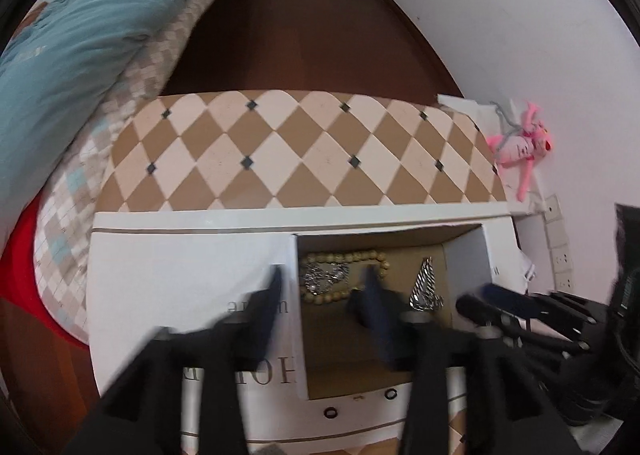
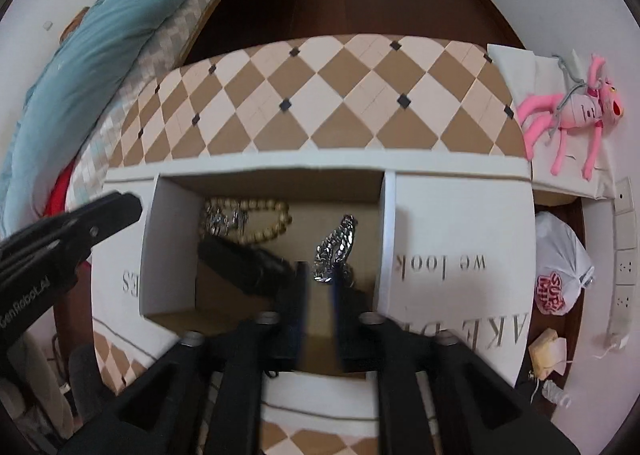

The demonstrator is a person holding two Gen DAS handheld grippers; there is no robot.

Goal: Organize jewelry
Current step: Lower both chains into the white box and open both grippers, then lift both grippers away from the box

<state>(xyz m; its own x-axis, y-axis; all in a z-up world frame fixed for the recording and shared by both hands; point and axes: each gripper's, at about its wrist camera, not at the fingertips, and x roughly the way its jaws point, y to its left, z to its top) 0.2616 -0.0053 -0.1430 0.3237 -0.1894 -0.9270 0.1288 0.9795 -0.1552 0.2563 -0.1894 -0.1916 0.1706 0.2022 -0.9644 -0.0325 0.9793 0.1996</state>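
An open white box (image 1: 188, 287) (image 2: 460, 223) holds a tan bead bracelet (image 1: 344, 257) (image 2: 276, 233), a small silver chain (image 1: 324, 277) (image 2: 220, 221) inside its loop, and a thick silver chain (image 1: 426, 283) (image 2: 340, 241) to the right. My left gripper (image 1: 324, 295) is open, one finger over the left flap, the other inside the box. My right gripper (image 2: 320, 279) hangs over the box, jaws narrowly apart around the thick chain's lower end; I cannot tell whether they grip it.
The box sits on a diamond-patterned table (image 1: 304, 151) (image 2: 340, 95). A bed with a teal quilt (image 1: 80, 39) lies to the left. A pink plush toy (image 2: 576, 111) and a plastic bag (image 2: 560, 275) lie on the right by the wall.
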